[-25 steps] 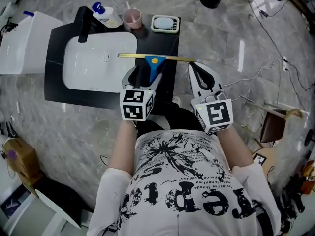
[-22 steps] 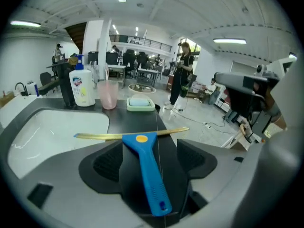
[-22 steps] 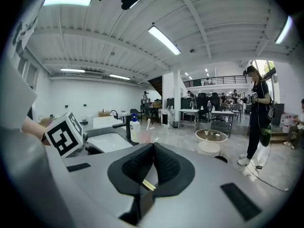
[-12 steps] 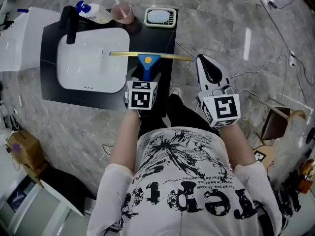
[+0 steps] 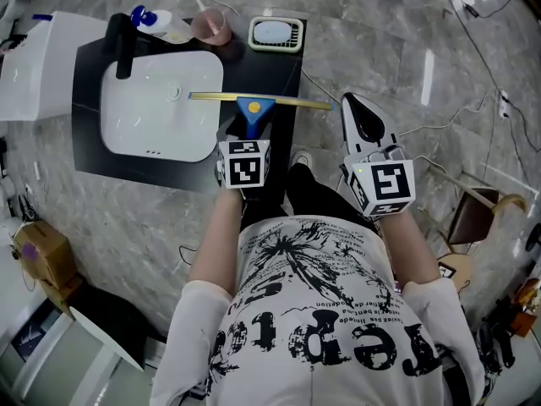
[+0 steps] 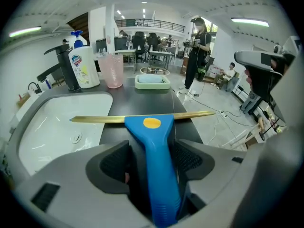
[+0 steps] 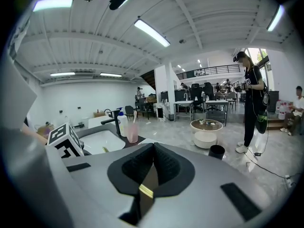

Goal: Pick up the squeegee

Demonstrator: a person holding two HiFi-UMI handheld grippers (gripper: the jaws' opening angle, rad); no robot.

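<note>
Squeegee (image 5: 251, 108): flat on the black counter (image 5: 279, 66), its blade reaching from over the sink (image 5: 110, 142) rim past the counter's right edge.
Handling: probably light, stiff plastic. The long blade may swing, so the blue handle is best taken near the head.
Left gripper (image 6: 152, 167): jaws astride the handle, just been closing, not yet pinching.
Right gripper (image 7: 153, 148): jaws together, empty.
Hard to make out: the handle's butt end is under the left gripper, and the blade's rubber edge is unseen.
</note>
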